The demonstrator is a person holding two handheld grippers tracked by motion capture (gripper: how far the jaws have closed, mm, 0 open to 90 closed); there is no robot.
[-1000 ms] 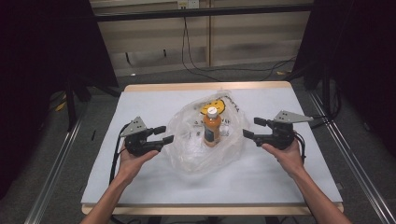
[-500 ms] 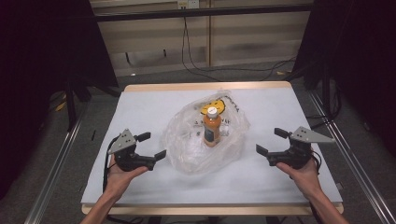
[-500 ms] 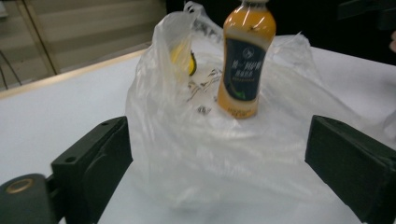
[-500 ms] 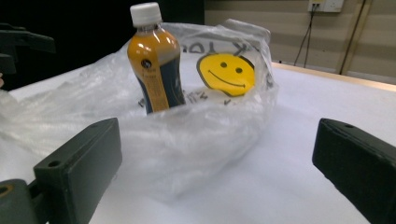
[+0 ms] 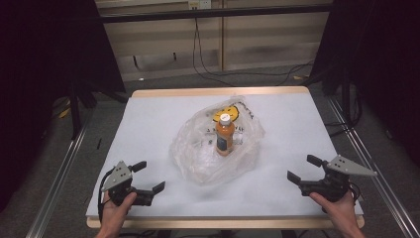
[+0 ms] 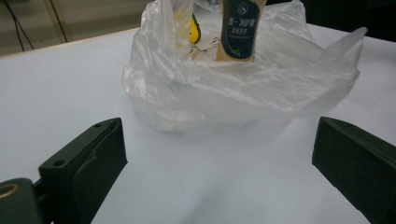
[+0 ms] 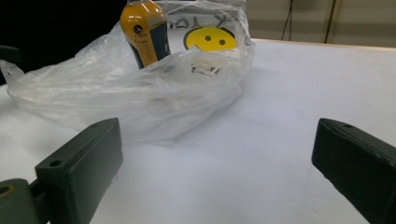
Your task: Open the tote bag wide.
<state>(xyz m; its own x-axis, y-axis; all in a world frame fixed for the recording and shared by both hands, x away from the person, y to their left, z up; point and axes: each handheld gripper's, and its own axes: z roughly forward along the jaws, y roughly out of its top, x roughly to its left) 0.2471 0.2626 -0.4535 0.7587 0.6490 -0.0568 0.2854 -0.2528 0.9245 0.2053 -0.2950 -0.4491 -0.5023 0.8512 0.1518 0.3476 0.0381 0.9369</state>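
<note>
An orange bottle (image 5: 225, 136) with a white cap stands upright inside a crumpled clear plastic bag (image 5: 203, 161) printed with a yellow smiley (image 5: 231, 113), at the middle of the white table (image 5: 148, 124). My left gripper (image 5: 150, 176) sits near the front left, open; its jaws have just been opening and nothing is between them. My right gripper (image 5: 302, 167) is at the front right, open and empty, its jaws also just opened. Both point at the bag from a distance. In the left gripper view the gripper (image 6: 217, 140) faces the bag (image 6: 233, 88) and bottle (image 6: 240, 28). In the right gripper view the gripper (image 7: 215, 140) faces the bag (image 7: 140, 93) and bottle (image 7: 142, 30).
The table's wooden front edge (image 5: 223, 223) lies just below both hands. Metal rails (image 5: 57, 183) run along each side. Cables (image 5: 218, 74) trail on the floor behind the table, and dark curtains flank it.
Both hands have drawn back from the bag's sides toward the front corners of the table. Both pairs of jaws stand wider than a second ago. The bag and bottle stayed put.
</note>
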